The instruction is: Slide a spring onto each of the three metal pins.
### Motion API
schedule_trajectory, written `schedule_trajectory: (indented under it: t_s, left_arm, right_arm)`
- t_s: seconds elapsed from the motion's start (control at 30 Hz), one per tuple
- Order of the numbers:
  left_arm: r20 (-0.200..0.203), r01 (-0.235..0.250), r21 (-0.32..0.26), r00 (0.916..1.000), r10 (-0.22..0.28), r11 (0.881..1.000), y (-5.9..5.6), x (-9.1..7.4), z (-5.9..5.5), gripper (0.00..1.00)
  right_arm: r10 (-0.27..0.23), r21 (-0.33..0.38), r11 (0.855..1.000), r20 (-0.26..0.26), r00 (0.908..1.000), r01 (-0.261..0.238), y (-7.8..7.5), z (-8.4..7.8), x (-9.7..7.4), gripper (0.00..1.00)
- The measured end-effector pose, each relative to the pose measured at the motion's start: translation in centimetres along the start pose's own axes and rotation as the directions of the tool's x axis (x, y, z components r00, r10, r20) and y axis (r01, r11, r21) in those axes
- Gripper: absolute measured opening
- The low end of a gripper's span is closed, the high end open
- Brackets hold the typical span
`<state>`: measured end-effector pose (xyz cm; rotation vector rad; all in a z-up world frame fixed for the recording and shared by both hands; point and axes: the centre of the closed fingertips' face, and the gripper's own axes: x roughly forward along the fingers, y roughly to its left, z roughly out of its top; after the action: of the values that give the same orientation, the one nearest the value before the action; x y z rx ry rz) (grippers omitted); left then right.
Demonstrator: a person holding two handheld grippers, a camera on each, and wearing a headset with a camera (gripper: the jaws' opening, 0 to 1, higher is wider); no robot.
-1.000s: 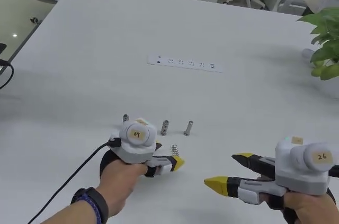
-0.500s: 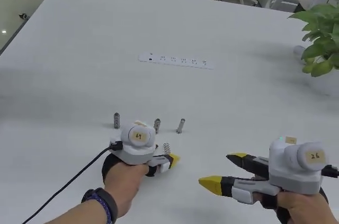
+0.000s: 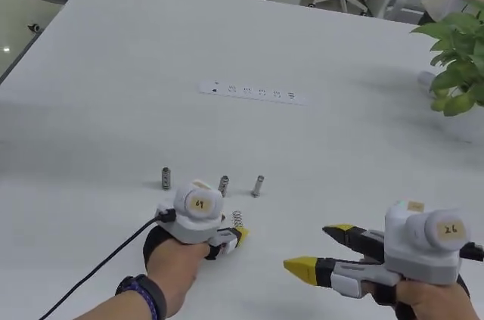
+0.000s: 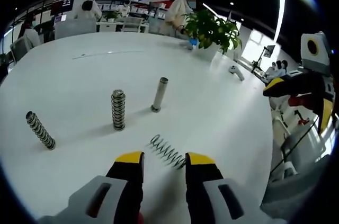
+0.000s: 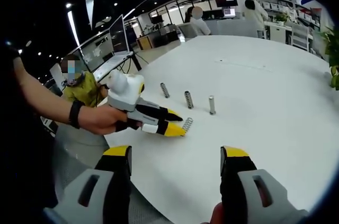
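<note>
Head view: on the white surface three metal pins stand in a row. The left pin and middle pin each wear a grey coil spring; the right pin is bare. A loose spring lies at the left gripper tips. The right gripper is well apart, jaws spread and empty.
Left gripper view: jaws slightly parted, the loose spring's near end touching one tip, not clamped.
Right gripper view: a hand holds the left gripper.
</note>
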<state>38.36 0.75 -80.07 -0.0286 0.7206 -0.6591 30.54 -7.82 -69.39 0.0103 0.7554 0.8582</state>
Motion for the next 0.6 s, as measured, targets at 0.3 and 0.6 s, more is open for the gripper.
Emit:
schedule_trajectory:
  t_s: [0.3,0.6]
  left_arm:
    - [-0.025,-0.017,0.06,0.9995,0.019,0.998,0.39,-0.46,-0.53,0.12]
    - [-0.042,-0.017,0.122,0.9989,0.022,0.992,1.07,-0.42,-0.68,0.03]
  right_arm:
    - [0.0,-0.005,1.0,-0.001,1.0,0.0,0.07,-0.01,-0.16,0.66]
    - [-0.001,-0.011,1.0,0.005,1.0,0.001,-0.02,0.3,-0.2,0.65]
